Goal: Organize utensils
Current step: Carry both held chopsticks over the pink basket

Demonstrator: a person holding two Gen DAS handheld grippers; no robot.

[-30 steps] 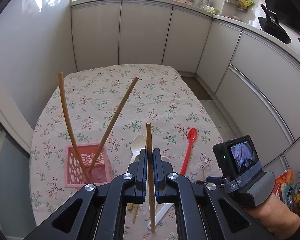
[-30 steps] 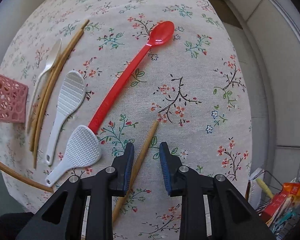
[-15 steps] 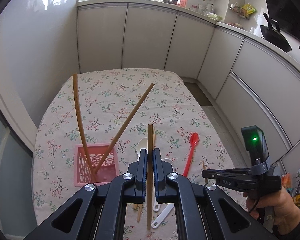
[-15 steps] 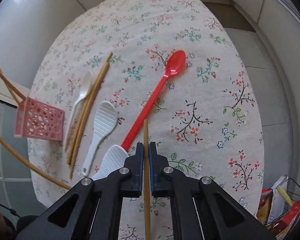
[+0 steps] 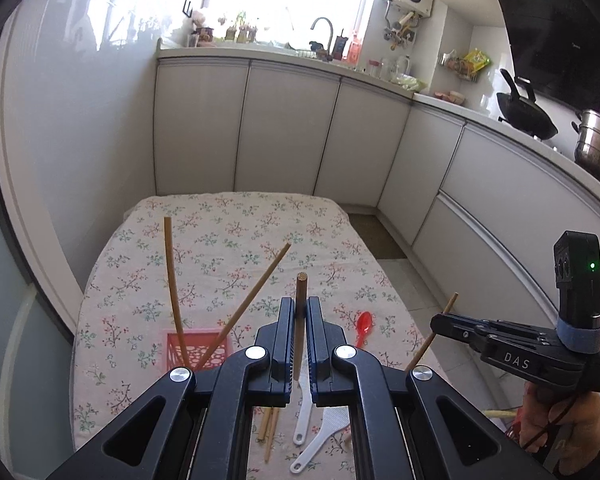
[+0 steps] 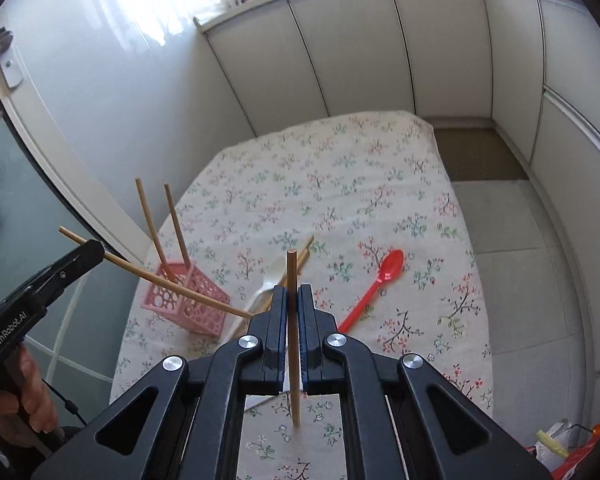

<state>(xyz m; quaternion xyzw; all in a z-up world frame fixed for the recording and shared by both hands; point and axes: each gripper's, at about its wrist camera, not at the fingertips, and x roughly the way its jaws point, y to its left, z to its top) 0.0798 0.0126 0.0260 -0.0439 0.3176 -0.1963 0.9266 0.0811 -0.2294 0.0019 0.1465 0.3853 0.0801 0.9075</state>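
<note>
Both tongs are clenched, each on one wooden chopstick, above the surface point(image 6: 380, 168) with its floral cloth. In the left wrist view the left tongs point(image 5: 301, 316) sit at lower centre, their jaws pressed onto a chopstick point(image 5: 300, 322) that runs up between them with its round end just above the fingertips. At the right edge of that frame the right tongs point(image 5: 440, 326) reach in from the side, held by a hand point(image 5: 560, 416), with a second chopstick point(image 5: 434, 334) slanting through their tip. The right wrist view shows that same second chopstick upright in the middle of the frame, jaws closed on it, while the left tongs enter from the left edge gripping their long stick, which slants down to the right across the pink basket point(image 6: 188, 298). The basket stands at centre left of the right wrist view, near the surface's left edge, with two chopsticks point(image 6: 168, 228) leaning out of it. Just right of the basket, loose chopsticks point(image 6: 300, 258) and a white spoon point(image 6: 270, 278) lie on the cloth, partly hidden behind the right tongs. A red spoon point(image 6: 374, 290) lies further right, bowl toward the upper right. In the left wrist view two white rice paddles point(image 5: 316, 436) lie at bottom centre beneath the left tongs.
</note>
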